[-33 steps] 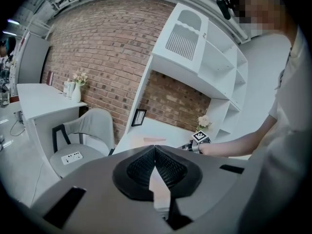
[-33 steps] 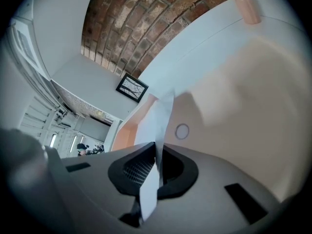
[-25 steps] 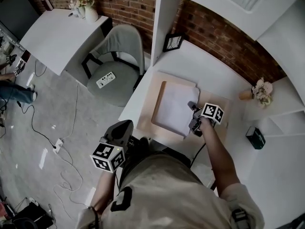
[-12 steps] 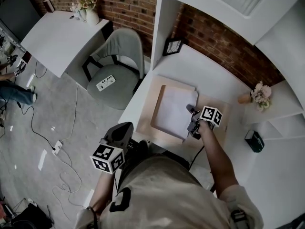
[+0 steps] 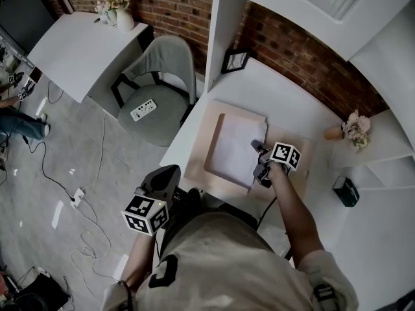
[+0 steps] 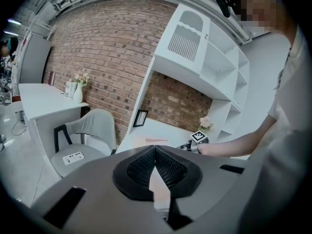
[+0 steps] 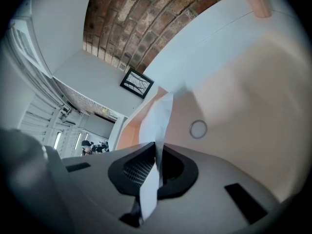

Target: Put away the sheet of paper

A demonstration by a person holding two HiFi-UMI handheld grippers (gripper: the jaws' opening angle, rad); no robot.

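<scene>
I've got the right gripper's [image 7: 156, 154] jaws pinching one edge of the sheet of paper [image 5: 233, 151], the rest ahead over the table [image 5: 285, 89], left gripper's [image 6: 155, 152] jaws pressed together empty; a fast pull could slip or crease it.

A white desk [image 5: 285, 89] with white shelving above it stands against a red brick wall [image 5: 305, 57]. At the desk's back left corner a black-framed picture [image 5: 235, 59] leans upright. Near its right end lies a bunch of pale flowers [image 5: 355, 127], and on a low shelf right of the desk sits a small black box-like object [image 5: 346, 190]. Left of the desk stands a grey padded armchair [image 5: 159, 89] with a white power strip [image 5: 143, 109] on its seat. Farther left, a second white table [image 5: 78, 50] carries a white vase of flowers [image 5: 122, 18]. Thin cables [image 5: 84, 199] trail over the grey floor left of the desk.
</scene>
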